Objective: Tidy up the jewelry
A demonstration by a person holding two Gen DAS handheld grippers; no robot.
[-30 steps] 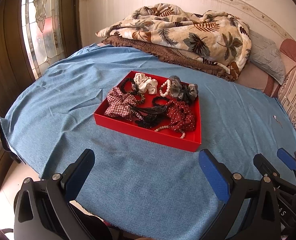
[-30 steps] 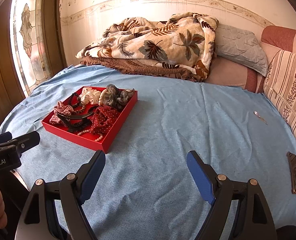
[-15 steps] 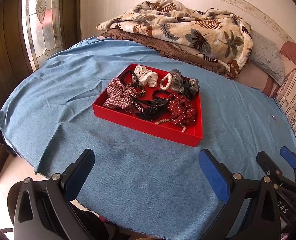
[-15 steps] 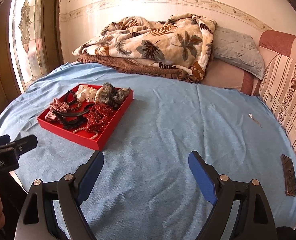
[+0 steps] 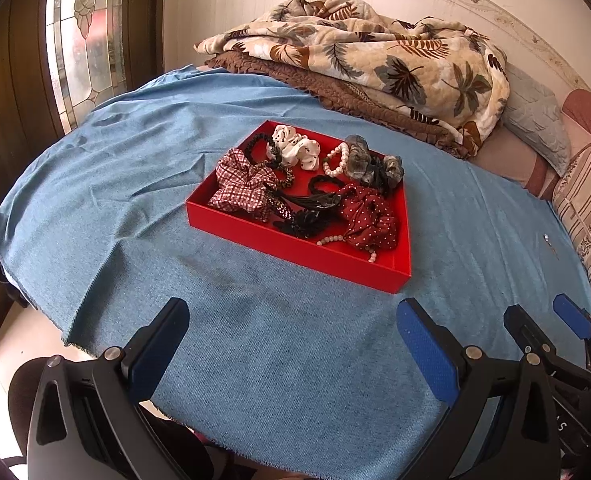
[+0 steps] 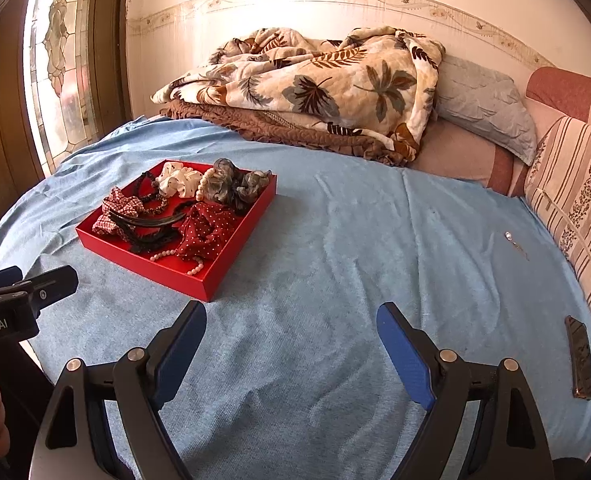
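Note:
A red tray (image 5: 295,249) (image 6: 167,269) sits on the blue cloth. It holds a checked scrunchie (image 5: 241,186), a white dotted scrunchie (image 5: 295,152), a grey scrunchie (image 5: 369,166), a dark red dotted scrunchie (image 5: 369,216) (image 6: 207,228), black hair clips (image 5: 311,204) and bead bracelets (image 5: 335,164). My left gripper (image 5: 291,346) is open and empty, well short of the tray. My right gripper (image 6: 291,344) is open and empty, to the right of the tray. A small silver jewelry piece (image 6: 515,244) lies on the cloth at the far right.
A leaf-print quilt (image 6: 315,84) and pillows (image 6: 483,104) are piled at the back. A dark phone (image 6: 579,356) lies near the cloth's right edge. A stained-glass window (image 5: 87,40) is at the left. The cloth's front edge (image 5: 107,354) hangs near my left gripper.
Both grippers have drawn back and risen slightly, so the tray sits a little farther off in both views. Both stay open and empty.

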